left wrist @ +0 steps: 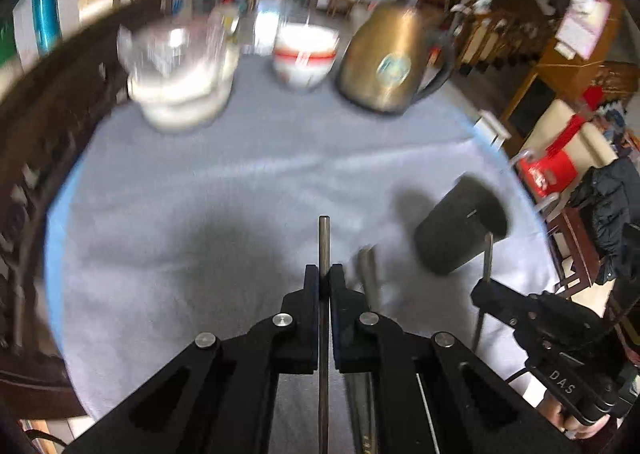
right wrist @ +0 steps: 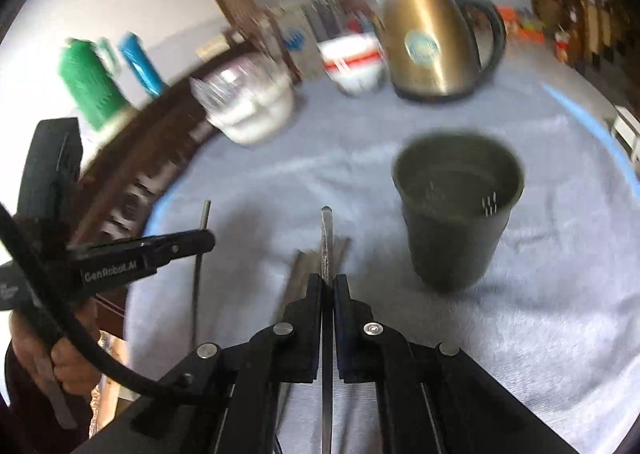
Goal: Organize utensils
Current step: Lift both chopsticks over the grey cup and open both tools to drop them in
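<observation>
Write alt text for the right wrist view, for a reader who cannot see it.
The right gripper is shut on a thin metal chopstick above a grey tablecloth, with a dark cup standing upright ahead to the right. At left, the left gripper holds another metal stick. More sticks lie on the cloth; a gold kettle stands behind.

Gold kettle (right wrist: 432,50), red-banded white bowl (left wrist: 304,54), dark cup (right wrist: 458,210), pale-blue cloth (left wrist: 240,182).

table (right wrist: 520,334) — grey cloth (left wrist: 240,194) over it
</observation>
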{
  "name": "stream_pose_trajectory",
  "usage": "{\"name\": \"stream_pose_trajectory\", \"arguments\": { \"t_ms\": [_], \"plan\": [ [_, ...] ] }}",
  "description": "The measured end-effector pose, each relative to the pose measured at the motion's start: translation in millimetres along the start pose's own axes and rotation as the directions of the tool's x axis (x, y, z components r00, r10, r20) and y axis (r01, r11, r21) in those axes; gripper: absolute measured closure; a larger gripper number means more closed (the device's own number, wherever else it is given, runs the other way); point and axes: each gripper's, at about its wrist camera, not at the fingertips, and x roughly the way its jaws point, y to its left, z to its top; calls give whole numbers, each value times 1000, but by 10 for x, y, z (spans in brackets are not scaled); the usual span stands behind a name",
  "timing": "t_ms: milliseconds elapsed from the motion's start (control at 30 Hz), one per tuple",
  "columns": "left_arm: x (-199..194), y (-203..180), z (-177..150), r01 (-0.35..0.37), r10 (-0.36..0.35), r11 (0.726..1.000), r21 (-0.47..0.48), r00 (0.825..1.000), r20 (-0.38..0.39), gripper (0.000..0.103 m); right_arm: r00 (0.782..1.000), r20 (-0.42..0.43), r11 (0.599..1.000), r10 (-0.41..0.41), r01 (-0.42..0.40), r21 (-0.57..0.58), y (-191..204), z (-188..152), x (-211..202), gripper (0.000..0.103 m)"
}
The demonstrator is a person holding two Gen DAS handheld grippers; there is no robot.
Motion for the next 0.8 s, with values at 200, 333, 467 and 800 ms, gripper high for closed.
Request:
{"name": "stream_pose_trajectory", "arguments": {
  "t_ms": [200,333,467,800],
  "plan": [
    [-768,-328,167,23,-32,998,60,989,147,98,980,192,998,55,-52,-23,76,122,-678,97],
    [-1000,-566,376,40,-63,994,107,973,224,98,940,339,999,37,-34,-16,40,330,-1064,97],
    [-1062,-823,603,46,-87,988,146,954,288,98,904,427,1000,-7,-2,20,-65,543,-1310,97],
    [-992,-1364,1006,83,-141,983,164,914,380,98,853,499,987,-156,149,55,-191,853,-1418,96]
  ]
}}
